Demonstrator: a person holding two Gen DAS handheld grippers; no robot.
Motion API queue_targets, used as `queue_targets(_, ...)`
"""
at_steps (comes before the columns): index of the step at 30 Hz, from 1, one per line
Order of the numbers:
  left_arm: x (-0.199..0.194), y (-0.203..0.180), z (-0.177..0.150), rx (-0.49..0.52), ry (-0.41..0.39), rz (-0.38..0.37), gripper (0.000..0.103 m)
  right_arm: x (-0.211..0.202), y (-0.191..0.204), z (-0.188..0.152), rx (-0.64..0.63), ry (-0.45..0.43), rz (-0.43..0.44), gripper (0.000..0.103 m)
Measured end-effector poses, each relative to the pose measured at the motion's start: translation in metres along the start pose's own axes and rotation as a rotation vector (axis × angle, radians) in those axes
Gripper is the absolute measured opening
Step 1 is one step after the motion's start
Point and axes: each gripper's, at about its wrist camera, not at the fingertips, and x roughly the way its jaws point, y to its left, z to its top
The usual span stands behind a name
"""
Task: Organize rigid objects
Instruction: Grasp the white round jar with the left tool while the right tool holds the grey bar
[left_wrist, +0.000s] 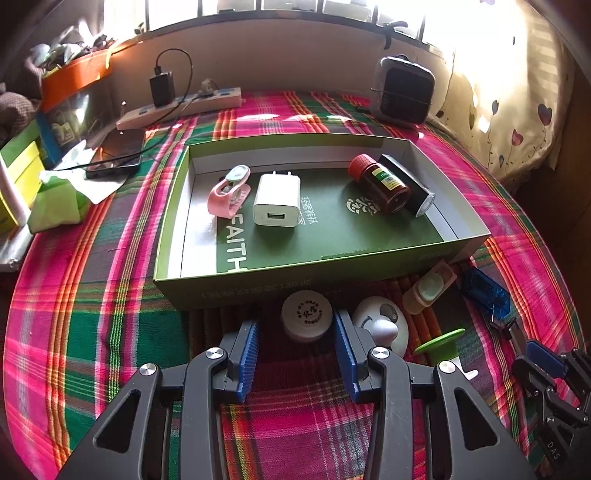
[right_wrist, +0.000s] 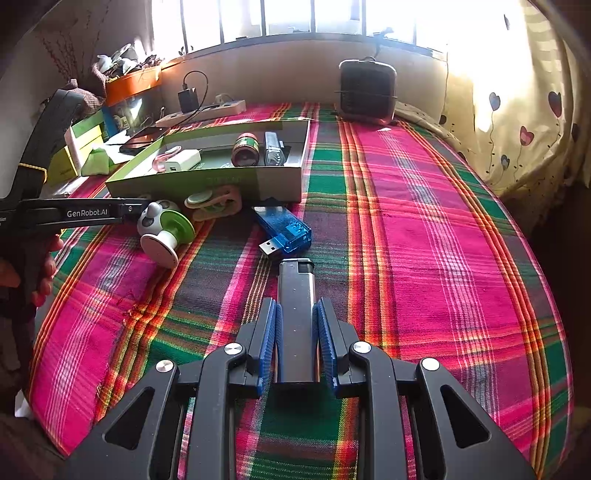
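Left wrist view
- Left gripper (left_wrist: 295, 334): jaws about half apart, set either side of a white round tin (left_wrist: 306, 319); pads not seen pressing, so open around it, not gripping.
- Green box (left_wrist: 461, 242): open-topped, on the plaid cloth (left_wrist: 92, 314), near wall just beyond the tin.
- Already in the box: pink clip (left_wrist: 228, 190), white charger (left_wrist: 276, 201), red-capped brown bottle (left_wrist: 380, 184), black flashlight (left_wrist: 408, 184) touching the bottle.
- Left outside, along the box's near wall: white round tin, panda toy with green base (left_wrist: 384, 328), small pale container (left_wrist: 428, 290), blue USB device (left_wrist: 487, 295).
- Progress, judged: roughly half done; four in, five out counting the lighter.
- Room inside: wide bare floor in the middle and front of the box.
- Edges: near wall stands between tin and floor; lifting over it needed. Panda toy crowds the right finger (left_wrist: 345, 350).

Right wrist view
- Right gripper (right_wrist: 297, 314): clamped tight on a silver lighter (right_wrist: 295, 295), held lengthwise, tip pointing toward the blue USB device (right_wrist: 284, 229).
- Lighter's place: between the pads, above the cloth, well short of the green box (right_wrist: 258, 184).
- Left-hand tool: black arm entering from the left edge, near the panda toy (right_wrist: 162, 232).
- Open room: broad bare cloth (right_wrist: 424, 240) to the right and ahead; clutter only at the box's front wall.
- Risk, judged: both tools converging on the same front wall; crowded there.
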Motion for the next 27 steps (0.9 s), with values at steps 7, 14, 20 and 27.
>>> queue_targets(7, 0.0014, -0.0022, -0.0003, 0.003, -0.021, 0.034, 0.037, 0.0004, -0.0014, 0.0001, 0.005, -0.004, 0.007, 0.024)
queue_targets(14, -0.0001, 0.0027, -0.0019, -0.02, -0.033, 0.032, 0.03, 0.0003, -0.0016, -0.0002, 0.004, -0.004, 0.005, 0.024)
queue_targets(20, -0.0009, 0.0052, -0.0035, -0.034, -0.041, 0.032, 0.027, 0.0003, -0.0012, 0.0001, 0.005, -0.004, 0.006, 0.024)
queue_targets(27, -0.002, 0.0056, -0.0049, -0.036, -0.045, 0.035, 0.027, 0.0003, -0.0013, 0.0001, 0.004, -0.004, 0.005, 0.024)
